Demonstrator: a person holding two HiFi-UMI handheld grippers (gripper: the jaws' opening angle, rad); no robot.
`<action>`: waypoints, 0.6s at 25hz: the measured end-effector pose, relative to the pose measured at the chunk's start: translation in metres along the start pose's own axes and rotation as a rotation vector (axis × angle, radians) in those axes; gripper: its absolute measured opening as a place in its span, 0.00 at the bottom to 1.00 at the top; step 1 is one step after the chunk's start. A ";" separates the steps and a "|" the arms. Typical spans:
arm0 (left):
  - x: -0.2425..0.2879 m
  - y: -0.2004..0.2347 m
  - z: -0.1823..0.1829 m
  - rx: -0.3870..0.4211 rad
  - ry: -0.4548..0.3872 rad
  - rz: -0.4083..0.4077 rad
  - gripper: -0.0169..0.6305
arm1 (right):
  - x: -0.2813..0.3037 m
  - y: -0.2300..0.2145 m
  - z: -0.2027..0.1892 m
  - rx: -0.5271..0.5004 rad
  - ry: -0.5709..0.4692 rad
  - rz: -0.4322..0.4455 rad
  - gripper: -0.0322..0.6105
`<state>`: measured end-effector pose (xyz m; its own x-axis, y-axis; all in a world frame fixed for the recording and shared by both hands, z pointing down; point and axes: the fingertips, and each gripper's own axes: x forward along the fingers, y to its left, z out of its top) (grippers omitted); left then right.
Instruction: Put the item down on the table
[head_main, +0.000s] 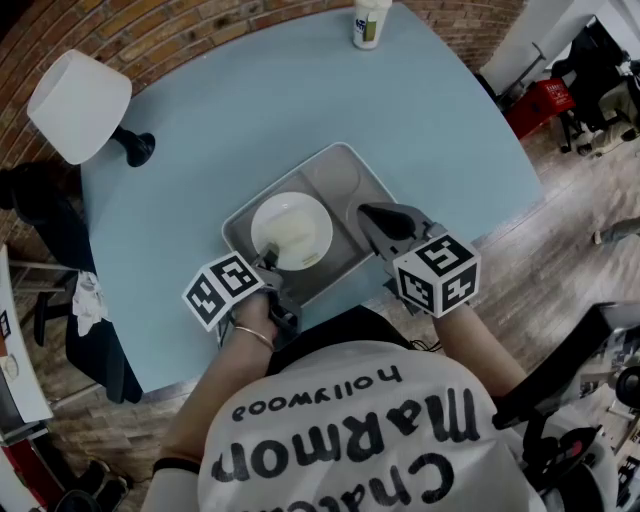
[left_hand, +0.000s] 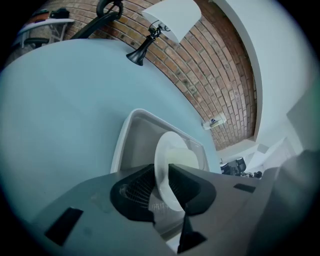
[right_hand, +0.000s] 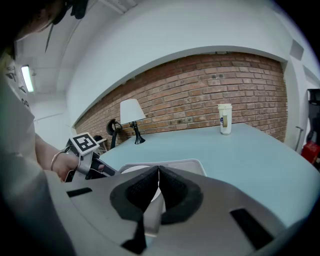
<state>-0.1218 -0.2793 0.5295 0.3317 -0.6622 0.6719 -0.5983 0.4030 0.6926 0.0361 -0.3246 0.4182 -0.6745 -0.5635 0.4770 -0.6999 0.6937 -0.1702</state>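
Lamp (head_main: 80, 105), cup (head_main: 369, 22) beyond tray (head_main: 345, 180) with plate (head_main: 291, 230)

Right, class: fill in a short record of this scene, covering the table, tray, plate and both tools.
Table: light blue, with a lamp and a cup towards its far side
Tray: grey, near the person
Plate: white, lying in the tray
Left tool: jaws astride the plate's near rim, looking slightly apart
Right tool: jaws together, over the tray's right side
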 end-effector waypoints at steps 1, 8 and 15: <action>0.001 0.001 0.000 0.026 0.000 0.022 0.13 | 0.000 0.000 0.000 0.001 0.001 0.000 0.06; 0.001 -0.001 0.002 0.190 -0.046 0.113 0.14 | 0.000 -0.005 -0.004 0.008 0.005 -0.004 0.06; 0.000 -0.005 0.006 0.300 -0.097 0.138 0.23 | 0.001 -0.008 -0.007 0.015 0.013 -0.006 0.06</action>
<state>-0.1235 -0.2847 0.5246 0.1704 -0.6773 0.7157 -0.8251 0.2990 0.4794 0.0427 -0.3278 0.4261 -0.6674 -0.5616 0.4891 -0.7072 0.6837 -0.1801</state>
